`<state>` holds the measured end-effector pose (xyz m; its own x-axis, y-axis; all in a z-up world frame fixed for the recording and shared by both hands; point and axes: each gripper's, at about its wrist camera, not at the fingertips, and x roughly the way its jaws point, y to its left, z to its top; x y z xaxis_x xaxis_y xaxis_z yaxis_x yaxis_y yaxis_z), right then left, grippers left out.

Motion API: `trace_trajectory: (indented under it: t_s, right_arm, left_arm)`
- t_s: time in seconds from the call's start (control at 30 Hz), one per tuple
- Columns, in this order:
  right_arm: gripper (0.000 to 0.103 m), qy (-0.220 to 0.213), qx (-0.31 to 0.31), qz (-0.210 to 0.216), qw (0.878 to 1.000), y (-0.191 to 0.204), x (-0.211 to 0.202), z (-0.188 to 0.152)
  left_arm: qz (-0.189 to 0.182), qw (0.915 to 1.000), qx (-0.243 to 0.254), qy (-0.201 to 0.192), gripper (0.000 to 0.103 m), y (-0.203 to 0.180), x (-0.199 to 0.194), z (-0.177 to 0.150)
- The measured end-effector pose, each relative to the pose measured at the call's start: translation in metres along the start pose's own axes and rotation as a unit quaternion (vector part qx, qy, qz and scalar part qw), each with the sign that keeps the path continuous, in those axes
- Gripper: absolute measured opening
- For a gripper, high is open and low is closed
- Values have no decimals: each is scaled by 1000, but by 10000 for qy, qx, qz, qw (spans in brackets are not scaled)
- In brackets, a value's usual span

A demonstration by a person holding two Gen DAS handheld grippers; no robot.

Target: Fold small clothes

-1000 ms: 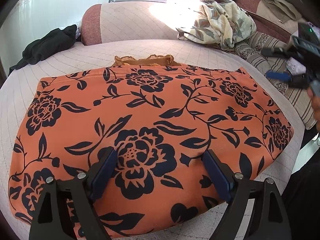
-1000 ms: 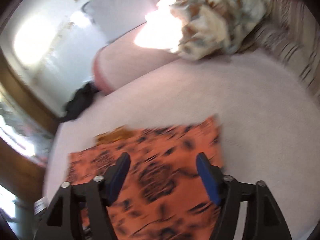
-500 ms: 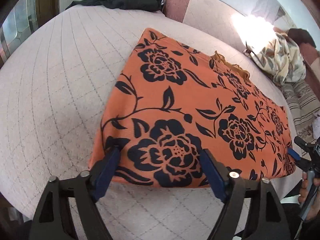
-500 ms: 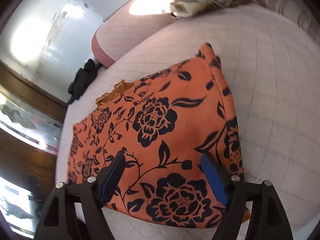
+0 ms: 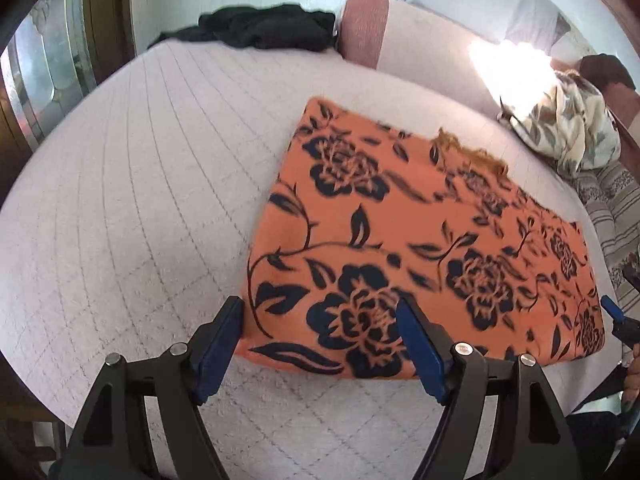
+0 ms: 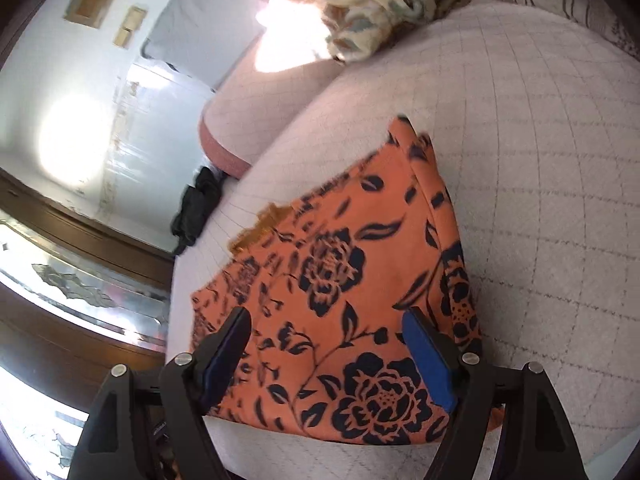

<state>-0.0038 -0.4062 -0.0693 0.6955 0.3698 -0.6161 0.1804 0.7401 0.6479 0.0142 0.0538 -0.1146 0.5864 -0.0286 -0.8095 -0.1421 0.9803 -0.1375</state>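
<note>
orange floral garment (image 5: 420, 240) flat on quilted bed (image 5: 132, 200), already folded over | left gripper (image 5: 320, 332) jaws spread at near-left corner | right gripper (image 6: 326, 344) jaws spread at near-right corner, nothing pinched | soft, light, limp: pinch all layers at corners

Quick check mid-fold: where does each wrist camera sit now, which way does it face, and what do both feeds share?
Left wrist: sits behind the left hand-held gripper, facing across the orange floral garment from its near left corner; its open fingers straddle that corner, and the right hand-held gripper's tip plus part of a hand show at far right.
Right wrist: sits behind the right hand-held gripper, open, over the near right corner, facing the wall.
Shared: the garment, quilted bedspread, black clothing, patterned fabric pile.
</note>
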Motion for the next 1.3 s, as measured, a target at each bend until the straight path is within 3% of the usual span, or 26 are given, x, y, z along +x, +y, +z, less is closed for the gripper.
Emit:
trace_trajectory:
  t_s: [0.07,0.13,0.17,0.3,0.37,0.47,0.5,0.53,0.6,0.73,0.8,0.87,0.93,1.03,1.2,1.3]
  right_arm:
    - [81,114,77,119,9998,-9,2,0]
    - [78,394,173,-166,9989,-27,14,-1]
    - [77,361,340,-67,9987,-32,13,0]
    - [79,166,-31,107,9998,-3,7,21]
    - [79,275,-168,128,9994,7,22,38]
    - [79,395,-34,-7,9992,-3,55,64]
    - [79,446,42,-365,9983,-15,70,73]
    - [79,519,371,-825,9945,-34,83,78]
    - [79,407,736,-601,9946,-43,84,80]
    - [80,222,279,-222,9991,-11,71,82]
    - [81,231,103,-334,9991,-6,79,85]
    - [82,571,138,-930,9939,-25,106,88]
    - [82,367,416,-793,9953,-34,102,92]
    - [82,219,36,-736,9970,-3,85,87]
    - [82,276,-156,-203,9993,21,55,41]
    - [87,690,-3,-545,9961,-3,74,16]
  left_arm:
    - [-24,9999,129,-113,78,-13,-3,3]
    - [-181,9994,227,-165,78,-23,-1,5]
    - [-278,9990,295,-164,78,-25,-1,6]
    - [-503,9968,600,-186,78,-56,9,9]
    - [-570,9957,718,-108,78,-69,19,10]
    - [-570,9942,909,18,78,-87,28,8]
    - [-559,9942,912,83,78,-90,31,6]
    - [-568,9940,919,166,78,-93,34,6]
    - [-503,9938,962,242,78,-95,39,5]
    - [-488,9943,906,268,78,-92,46,5]
    - [-479,9943,917,260,78,-92,44,4]
    - [-490,9942,917,286,79,-92,43,3]
    - [-492,9938,949,312,79,-92,44,4]
    - [-516,9939,922,320,79,-90,47,5]
    - [-476,9941,926,305,79,-91,43,2]
    - [-472,9941,910,350,79,-91,41,2]
